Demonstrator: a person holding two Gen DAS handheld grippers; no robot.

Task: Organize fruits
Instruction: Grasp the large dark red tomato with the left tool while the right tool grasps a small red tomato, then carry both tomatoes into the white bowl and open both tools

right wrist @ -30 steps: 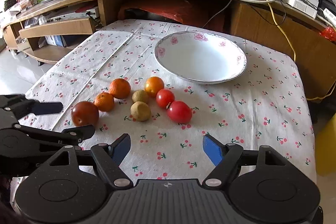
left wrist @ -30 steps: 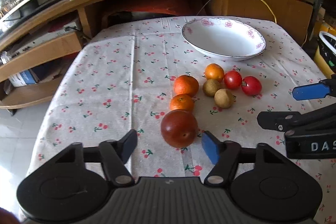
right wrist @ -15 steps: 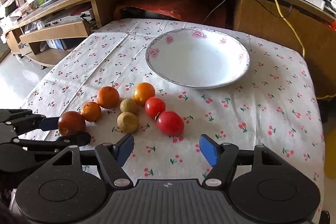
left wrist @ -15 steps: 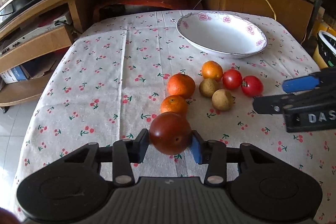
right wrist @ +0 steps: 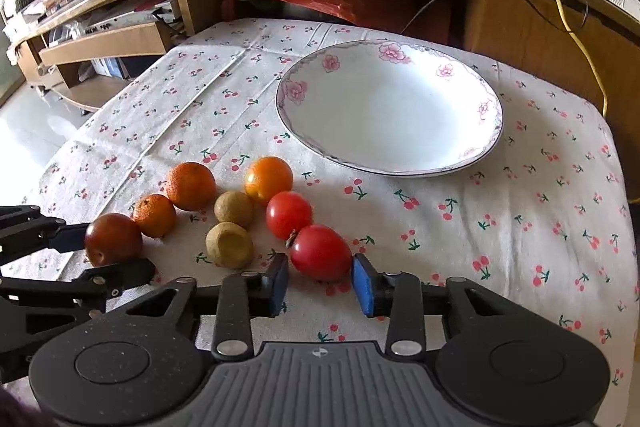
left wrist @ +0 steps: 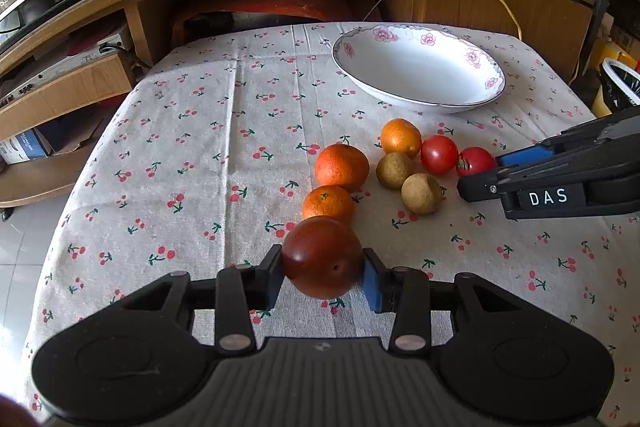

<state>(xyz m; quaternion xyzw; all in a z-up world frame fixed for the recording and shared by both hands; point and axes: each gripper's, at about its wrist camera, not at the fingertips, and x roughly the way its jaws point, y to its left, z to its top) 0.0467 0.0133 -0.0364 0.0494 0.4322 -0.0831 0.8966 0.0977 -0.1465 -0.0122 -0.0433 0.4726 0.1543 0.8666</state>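
Two grippers among small fruit on a cherry-print cloth.

The left gripper pinches a smooth, dark red round fruit between its blue pads, at the near end of the cluster, just beside a small dimpled orange. The right gripper has its fingers spread either side of a glossy red tomato; the left pad stands clear and the right one looks close against the skin, and I cannot tell whether it touches. Between them lie a larger orange, two matte tan-brown round fruits and a second tomato. The shallow white porcelain bowl, pink flowers on its rim, sits beyond on the woven tablecloth.
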